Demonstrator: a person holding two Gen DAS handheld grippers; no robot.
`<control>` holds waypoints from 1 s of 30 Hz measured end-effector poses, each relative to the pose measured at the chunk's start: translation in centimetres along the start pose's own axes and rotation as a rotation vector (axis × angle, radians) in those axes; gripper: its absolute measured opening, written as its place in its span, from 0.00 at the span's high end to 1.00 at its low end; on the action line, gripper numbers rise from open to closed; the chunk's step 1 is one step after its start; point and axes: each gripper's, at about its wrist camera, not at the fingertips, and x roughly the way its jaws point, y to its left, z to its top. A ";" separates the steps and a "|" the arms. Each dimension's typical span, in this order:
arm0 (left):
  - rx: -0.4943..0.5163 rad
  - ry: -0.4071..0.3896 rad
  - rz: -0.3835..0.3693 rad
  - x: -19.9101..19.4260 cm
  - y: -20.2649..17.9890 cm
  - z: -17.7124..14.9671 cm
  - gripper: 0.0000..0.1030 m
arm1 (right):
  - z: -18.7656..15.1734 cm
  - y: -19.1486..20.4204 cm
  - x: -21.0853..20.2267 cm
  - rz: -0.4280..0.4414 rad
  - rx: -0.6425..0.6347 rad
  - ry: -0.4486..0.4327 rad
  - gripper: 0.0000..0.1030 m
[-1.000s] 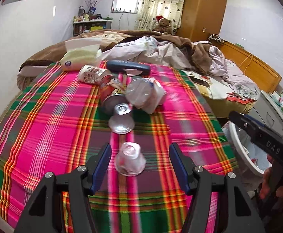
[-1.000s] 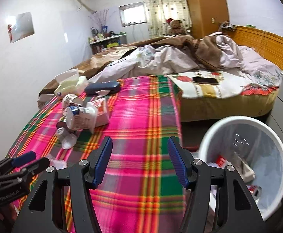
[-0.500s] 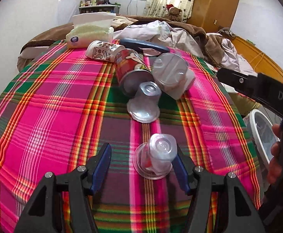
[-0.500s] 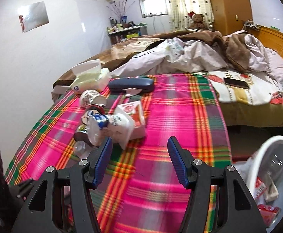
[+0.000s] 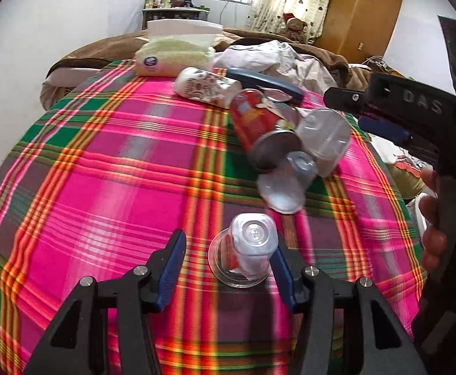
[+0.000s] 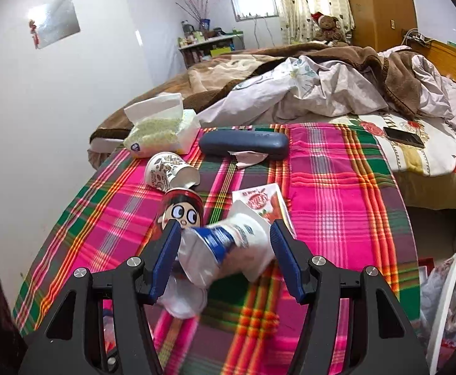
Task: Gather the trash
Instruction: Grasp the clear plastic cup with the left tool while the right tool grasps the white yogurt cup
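Note:
An upturned clear plastic cup (image 5: pixel 243 250) stands on the plaid cloth between the fingers of my left gripper (image 5: pixel 226 254). The jaws are closing; the right pad touches the cup and the left pad stands apart. My right gripper (image 6: pixel 225 245) is open around a white yoghurt cup with a blue band (image 6: pixel 228 250), which lies on its side. Beside it lie a red cartoon can (image 6: pixel 182 209), a patterned paper cup (image 6: pixel 165 172), a printed carton (image 6: pixel 262 203) and a second clear cup (image 5: pixel 287 184). In the left wrist view the right gripper (image 5: pixel 384 115) is at the right edge.
A tissue pack (image 6: pixel 162 134), a blue glasses case (image 6: pixel 243 143) and a torn paper scrap (image 6: pixel 250 157) lie at the cloth's far end. A white bin (image 6: pixel 446 312) with trash stands off the right edge. Rumpled bedding and a phone (image 6: pixel 403 137) lie beyond.
My left gripper has moved forward and down over the clear cup and its jaws have narrowed. My right gripper has swung left from the bin to the pile and now straddles the yoghurt cup.

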 end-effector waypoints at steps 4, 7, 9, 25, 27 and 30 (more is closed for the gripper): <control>-0.010 -0.002 0.001 -0.1 1.1 0.1 0.46 | 0.3 0.7 1.5 -0.034 0.006 0.044 0.36; -0.018 -0.002 -0.005 -0.1 1.6 0.2 0.46 | -0.1 0.7 1.9 -0.050 0.006 0.067 0.36; -0.015 0.000 -0.007 -0.1 1.8 0.3 0.46 | -0.6 0.6 1.9 -0.056 0.003 0.093 0.35; -0.002 0.001 -0.016 0.0 1.9 0.4 0.43 | -4.1 -1.5 0.0 -0.040 0.082 0.103 0.32; -0.002 0.000 -0.020 0.0 2.0 0.3 0.43 | -4.3 -1.6 -0.4 -0.077 0.084 0.104 0.32; 0.000 0.004 -0.024 0.0 1.8 0.3 0.39 | -4.5 -1.8 -1.1 -0.065 0.114 0.102 0.32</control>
